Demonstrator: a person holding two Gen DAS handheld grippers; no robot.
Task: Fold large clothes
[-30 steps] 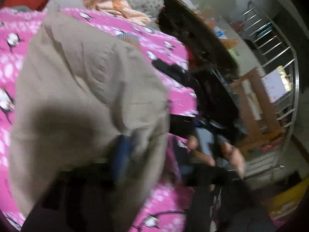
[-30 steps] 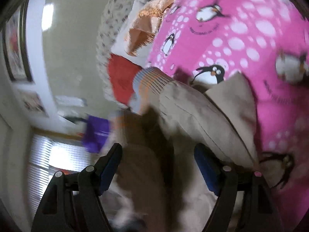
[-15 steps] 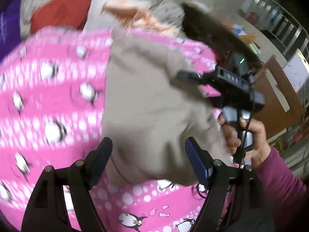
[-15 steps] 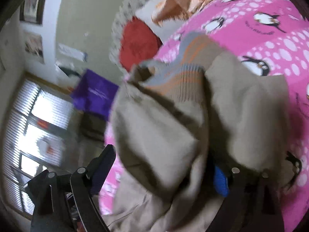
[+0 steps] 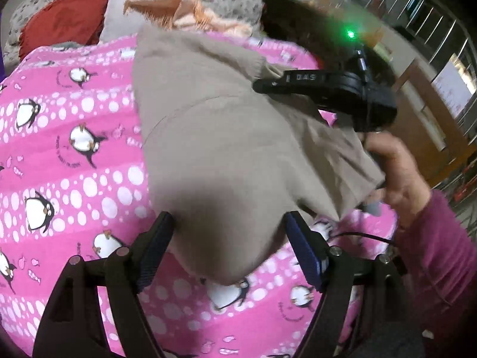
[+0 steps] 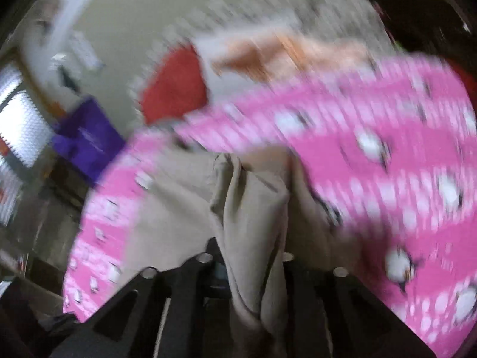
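A large beige garment (image 5: 214, 137) lies partly folded on a bed with a pink penguin-print blanket (image 5: 74, 155). My left gripper (image 5: 229, 238) is open, its blue-padded fingers (image 5: 304, 250) on either side of the garment's near edge, holding nothing. My right gripper (image 5: 328, 89) shows in the left wrist view at the garment's right side. In the blurred right wrist view my right gripper (image 6: 250, 256) is shut on a bunched fold of the beige garment (image 6: 253, 203), which runs down between the jaws.
Pillows lie at the head of the bed: a red one (image 5: 62, 21), a white one (image 5: 128, 15), and an orange cloth (image 5: 184, 12). A metal railing (image 5: 432, 29) and wooden furniture (image 5: 432, 113) stand to the right. A purple box (image 6: 86, 137) sits off the bed's left side.
My left gripper has let go of the garment and drawn back to its near edge. My right gripper has closed on a fold and swung across the bed.
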